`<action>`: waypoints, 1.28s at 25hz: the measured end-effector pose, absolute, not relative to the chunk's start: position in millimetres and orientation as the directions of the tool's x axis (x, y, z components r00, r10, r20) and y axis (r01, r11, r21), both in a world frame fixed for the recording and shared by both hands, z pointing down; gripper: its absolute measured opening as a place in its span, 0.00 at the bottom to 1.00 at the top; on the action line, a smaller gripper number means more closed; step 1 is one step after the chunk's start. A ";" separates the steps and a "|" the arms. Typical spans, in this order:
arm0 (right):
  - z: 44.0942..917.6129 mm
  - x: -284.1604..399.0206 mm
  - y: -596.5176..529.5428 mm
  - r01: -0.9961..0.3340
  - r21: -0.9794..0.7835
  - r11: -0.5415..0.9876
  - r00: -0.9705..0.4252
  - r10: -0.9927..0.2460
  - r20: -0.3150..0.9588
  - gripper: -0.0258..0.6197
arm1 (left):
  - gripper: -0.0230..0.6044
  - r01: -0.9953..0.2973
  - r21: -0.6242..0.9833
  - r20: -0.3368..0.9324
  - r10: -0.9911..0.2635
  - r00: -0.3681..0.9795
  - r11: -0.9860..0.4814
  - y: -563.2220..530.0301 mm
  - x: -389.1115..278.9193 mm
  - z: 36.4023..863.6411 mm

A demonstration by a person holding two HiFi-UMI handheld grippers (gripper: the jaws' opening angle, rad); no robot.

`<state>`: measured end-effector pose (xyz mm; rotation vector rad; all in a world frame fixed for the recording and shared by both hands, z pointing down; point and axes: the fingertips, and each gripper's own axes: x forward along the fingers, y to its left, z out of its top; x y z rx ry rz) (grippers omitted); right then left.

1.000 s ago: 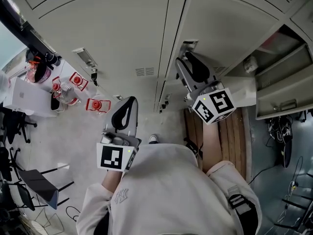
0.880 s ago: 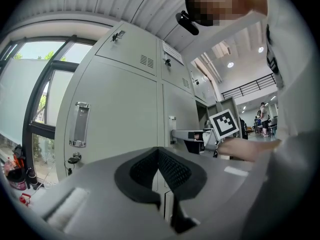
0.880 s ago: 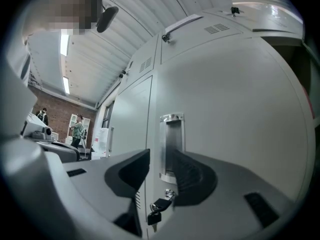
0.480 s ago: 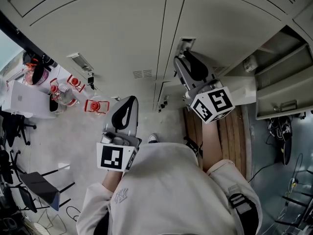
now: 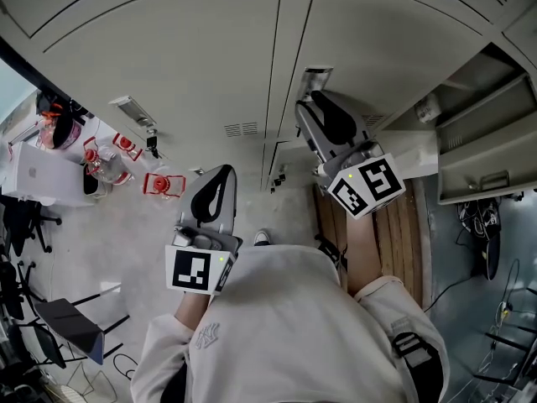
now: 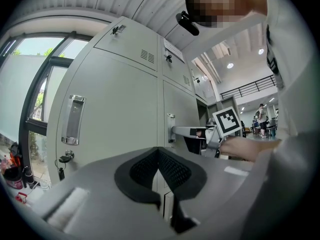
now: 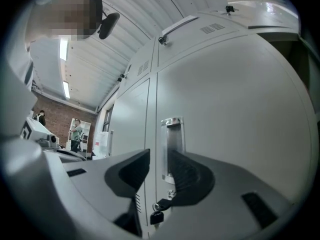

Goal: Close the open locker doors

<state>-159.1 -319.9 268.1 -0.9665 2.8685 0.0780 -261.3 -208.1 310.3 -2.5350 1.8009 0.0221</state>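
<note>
Tall grey locker doors fill the head view. My right gripper [image 5: 309, 101] [image 7: 159, 153] is open, its tips close to the metal handle recess [image 5: 317, 77] [image 7: 172, 134] of the right-hand door [image 5: 394, 32]; nothing lies between its jaws. A key [image 7: 156, 215] hangs below that handle. This door looks about flush with its neighbour. My left gripper [image 5: 223, 171] [image 6: 159, 154] is shut and empty, held back from the left door [image 6: 115, 99], whose handle [image 6: 72, 119] is to its left. An open locker [image 5: 482, 128] with shelves stands at the far right.
A wooden pallet [image 5: 403, 225] lies under my right arm. Red-capped bottles [image 5: 164, 181] and a white box [image 5: 42, 170] sit on the floor at left, with chairs [image 5: 71, 321] nearer. Cables [image 5: 487, 225] trail at the right. A person [image 7: 76, 131] stands far off.
The head view has drifted a little, so the lockers sit slightly further left. Both grippers and the doors look unchanged.
</note>
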 end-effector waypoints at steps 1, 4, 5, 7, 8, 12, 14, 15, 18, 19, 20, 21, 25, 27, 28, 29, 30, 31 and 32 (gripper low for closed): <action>265.9 -157.4 -317.8 -0.607 0.014 0.795 -0.789 -0.600 -0.130 0.21 | 0.05 -0.943 -0.017 -0.030 -0.942 0.334 -0.334 -209.1 -259.9 310.4; 258.7 -147.8 -309.2 -0.617 0.016 0.786 -0.779 -0.608 -0.154 0.21 | 0.05 -0.934 -0.015 -0.032 -0.934 0.356 -0.356 -212.5 -252.5 310.8; 256.0 -142.8 -305.6 -0.625 0.018 0.780 -0.772 -0.614 -0.164 0.20 | 0.05 -0.930 -0.014 -0.032 -0.930 0.367 -0.366 -213.7 -248.8 311.3; 250.0 -129.4 -297.9 -0.647 0.025 0.762 -0.752 -0.632 -0.188 0.13 | 0.05 -0.920 -0.013 -0.031 -0.920 0.391 -0.391 -216.5 -239.2 312.8; 247.0 -120.6 -294.1 -0.660 0.028 0.751 -0.740 -0.642 -0.200 0.10 | 0.05 -0.914 -0.012 -0.030 -0.914 0.405 -0.405 -218.0 -233.1 313.6; 240.2 -71.7 -284.3 -0.729 0.041 0.683 -0.672 -0.704 -0.231 0.06 | 0.05 -0.888 -0.008 -0.032 -0.887 0.460 -0.460 -223.5 -200.7 312.8; 240.7 -43.1 -280.4 -0.764 0.049 0.643 -0.636 -0.739 -0.225 0.06 | 0.05 -0.872 -0.009 -0.038 -0.871 0.490 -0.490 -224.6 -180.1 309.9; 241.1 -28.6 -277.9 -0.779 0.050 0.625 -0.619 -0.753 -0.222 0.06 | 0.05 -0.864 -0.010 -0.041 -0.863 0.503 -0.503 -225.0 -169.1 308.2; 242.2 16.2 -268.6 -0.815 0.038 0.578 -0.571 -0.790 -0.224 0.06 | 0.05 -0.846 -0.012 -0.054 -0.844 0.534 -0.534 -227.2 -132.8 303.0; 242.8 31.8 -265.5 -0.825 0.030 0.564 -0.556 -0.800 -0.224 0.06 | 0.05 -0.840 -0.013 -0.057 -0.838 0.542 -0.543 -228.1 -118.9 301.6; 243.6 47.2 -262.4 -0.833 0.019 0.553 -0.543 -0.810 -0.224 0.06 | 0.05 -0.834 -0.013 -0.060 -0.832 0.551 -0.552 -228.9 -103.9 300.1; 244.4 62.4 -258.9 -0.839 0.008 0.544 -0.532 -0.817 -0.221 0.06 | 0.05 -0.828 -0.012 -0.065 -0.826 0.561 -0.561 -229.3 -87.9 298.4; 247.6 121.2 -239.8 -0.854 -0.017 0.519 -0.506 -0.839 -0.200 0.06 | 0.05 -0.802 -0.008 -0.090 -0.798 0.596 -0.597 -226.0 -21.2 290.6; 247.6 147.3 -230.9 -0.861 -0.010 0.509 -0.498 -0.846 -0.192 0.06 | 0.05 -0.793 -0.007 -0.099 -0.789 0.607 -0.609 -222.9 7.8 288.2; 247.2 159.4 -226.4 -0.864 -0.006 0.504 -0.494 -0.849 -0.189 0.06 | 0.05 -0.788 -0.006 -0.101 -0.784 0.613 -0.615 -220.3 21.1 287.5; 246.4 171.1 -221.8 -0.867 -0.003 0.499 -0.490 -0.852 -0.188 0.06 | 0.05 -0.783 -0.006 -0.103 -0.778 0.619 -0.622 -217.1 33.9 287.0; 245.6 182.9 -217.4 -0.870 -0.002 0.493 -0.484 -0.855 -0.188 0.06 | 0.05 -0.777 -0.005 -0.105 -0.773 0.626 -0.629 -213.4 46.2 286.4; 244.6 194.7 -213.7 -0.873 -0.002 0.487 -0.478 -0.857 -0.190 0.06 | 0.05 -0.772 -0.005 -0.106 -0.767 0.633 -0.636 -209.9 58.0 285.9; 243.8 206.6 -210.9 -0.876 -0.001 0.482 -0.473 -0.860 -0.192 0.06 | 0.05 -0.768 -0.005 -0.107 -0.763 0.637 -0.641 -207.1 69.2 285.7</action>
